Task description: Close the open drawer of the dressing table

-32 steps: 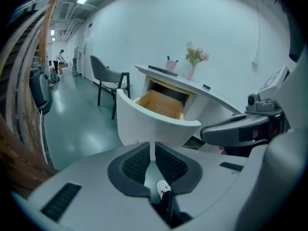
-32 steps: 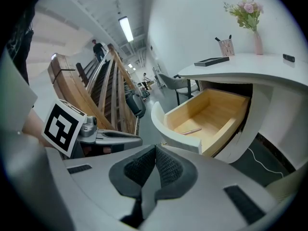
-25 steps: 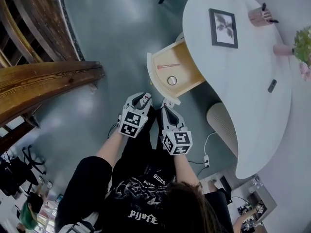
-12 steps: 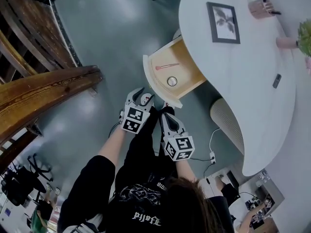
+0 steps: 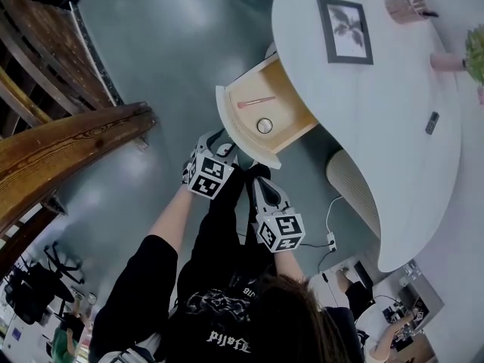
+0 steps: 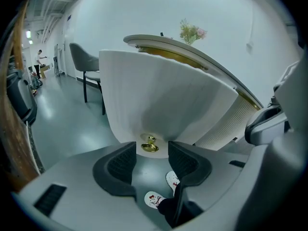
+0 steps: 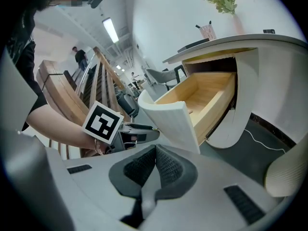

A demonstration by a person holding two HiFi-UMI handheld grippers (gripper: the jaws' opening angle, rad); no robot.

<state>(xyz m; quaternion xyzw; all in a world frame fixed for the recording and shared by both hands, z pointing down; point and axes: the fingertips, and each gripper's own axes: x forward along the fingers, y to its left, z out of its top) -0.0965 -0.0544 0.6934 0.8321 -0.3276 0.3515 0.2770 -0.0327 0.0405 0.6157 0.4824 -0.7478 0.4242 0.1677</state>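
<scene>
The dressing table's drawer (image 5: 261,116) stands pulled out, wood inside, with a pink stick (image 5: 255,102) and a small round thing (image 5: 264,125) in it. Its white ribbed front (image 6: 163,95) carries a brass knob (image 6: 149,145). My left gripper (image 6: 151,160) (image 5: 217,148) is right in front of that knob. Its jaws have just been opening and now stand open, with the knob just beyond the fingertips and nothing pressed between the pads. My right gripper (image 7: 155,165) (image 5: 265,191) is shut and empty, held back beside the drawer's corner (image 7: 175,121).
The white tabletop (image 5: 393,150) holds a framed picture (image 5: 346,30), a pink cup (image 5: 407,7), a pink vase (image 5: 446,61) and a small dark object (image 5: 432,122). A ribbed pedestal (image 5: 354,187) and a power strip (image 5: 330,242) lie to the right. A wooden rail (image 5: 68,146) runs on the left.
The left gripper has moved forward and down to the drawer front and its jaws have spread apart. The right gripper has sunk slightly and stays shut.
</scene>
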